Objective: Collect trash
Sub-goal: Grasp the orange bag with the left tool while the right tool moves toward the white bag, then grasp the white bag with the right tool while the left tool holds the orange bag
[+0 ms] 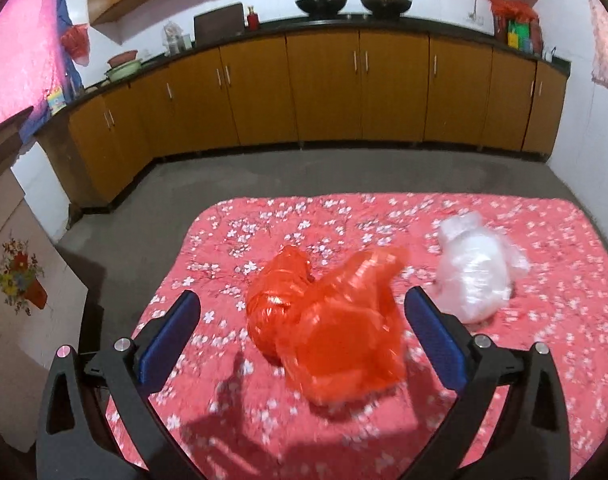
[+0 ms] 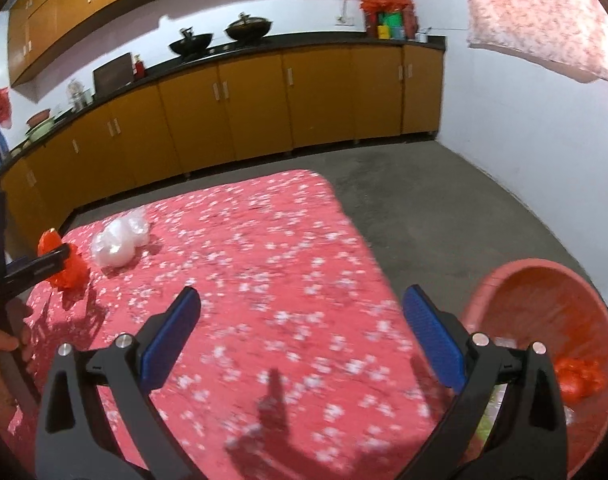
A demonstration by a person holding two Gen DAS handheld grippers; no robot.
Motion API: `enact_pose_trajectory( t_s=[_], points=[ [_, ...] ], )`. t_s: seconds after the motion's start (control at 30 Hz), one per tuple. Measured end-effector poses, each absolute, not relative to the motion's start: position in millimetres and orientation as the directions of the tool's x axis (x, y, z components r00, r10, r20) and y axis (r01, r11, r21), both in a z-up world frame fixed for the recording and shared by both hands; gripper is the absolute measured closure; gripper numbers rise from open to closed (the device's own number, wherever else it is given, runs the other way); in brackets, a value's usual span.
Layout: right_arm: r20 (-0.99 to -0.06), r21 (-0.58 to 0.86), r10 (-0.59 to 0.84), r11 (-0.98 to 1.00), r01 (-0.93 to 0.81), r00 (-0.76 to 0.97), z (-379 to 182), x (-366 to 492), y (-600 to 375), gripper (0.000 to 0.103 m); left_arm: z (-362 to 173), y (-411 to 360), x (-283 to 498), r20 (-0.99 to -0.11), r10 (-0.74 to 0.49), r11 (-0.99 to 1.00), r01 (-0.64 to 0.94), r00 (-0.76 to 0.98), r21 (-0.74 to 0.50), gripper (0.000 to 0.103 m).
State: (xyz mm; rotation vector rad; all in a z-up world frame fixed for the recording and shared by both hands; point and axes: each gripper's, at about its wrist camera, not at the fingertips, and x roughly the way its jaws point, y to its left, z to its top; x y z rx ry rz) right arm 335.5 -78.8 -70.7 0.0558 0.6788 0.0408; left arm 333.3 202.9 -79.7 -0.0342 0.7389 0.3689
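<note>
The left gripper [image 1: 301,312] hangs with its jaws spread wide over the table [image 1: 544,360], and the crumpled red plastic bag [image 1: 328,328] lies between the blue pads, which do not press on it. At two o'clock from it sits a white, crinkly plastic wad [image 1: 474,272]. The right gripper [image 2: 301,312] is also open, with nothing but flowered cloth between its jaws. At its three o'clock, a round pink basin [image 2: 544,276] holds red plastic scraps [image 2: 580,378].
</note>
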Motion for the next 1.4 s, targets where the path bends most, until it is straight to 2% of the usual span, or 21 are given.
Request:
enact_pose_trajectory(
  t_s=[0.1,0.17,0.2,0.27,0.43,0.73,0.9,1.2,1.23,1.33,1.4],
  points=[
    [-0.631,0.050,0.069,0.998,-0.048,0.773,-74,343,-64,0.004,-88,209,341,-0.695,0.281,0.943,-0.326,0.662,0.070,0.017],
    [-0.632,0.045,0.075,0.997,-0.060,0.771,-75,347,-55,0.004,-93,210,344,-0.713,0.253,0.948,-0.315,0.654,0.047,0.033],
    [-0.633,0.050,0.082,0.997,-0.065,0.770,-76,350,-51,0.004,-94,211,344,-0.717,0.248,0.949,-0.314,0.651,0.044,0.035],
    [-0.634,0.058,0.095,0.995,-0.076,0.767,-78,353,-45,0.004,-95,209,343,-0.712,0.244,0.951,-0.306,0.659,0.042,0.047],
    [-0.638,0.064,0.130,0.991,-0.116,0.759,-82,362,-22,0.004,-92,217,333,-0.699,0.208,0.959,-0.283,0.684,0.009,0.061],
    [-0.637,0.103,0.247,0.966,-0.237,0.730,-85,392,43,0.005,-82,251,294,-0.666,0.219,0.950,-0.313,0.713,-0.023,0.062],
    [-0.658,0.165,0.315,0.946,-0.277,0.684,-92,423,85,0.016,-82,269,285,-0.658,0.237,0.941,-0.337,0.714,-0.027,0.062],
    [-0.713,0.159,0.280,0.957,-0.241,0.642,-107,463,131,0.019,-87,281,290,-0.662,0.231,0.934,-0.352,0.713,-0.053,0.061],
    [-0.720,0.135,0.267,0.959,-0.249,0.641,-109,465,138,0.020,-87,282,291,-0.662,0.226,0.935,-0.350,0.714,-0.058,0.061],
    [-0.749,0.077,0.229,0.962,-0.262,0.622,-118,471,148,0.037,-88,282,293,-0.663,0.224,0.936,-0.346,0.715,-0.057,0.061],
    [-0.764,0.074,0.229,0.960,-0.270,0.603,-125,474,148,0.043,-88,280,294,-0.664,0.225,0.938,-0.342,0.713,-0.050,0.061]
  ],
)
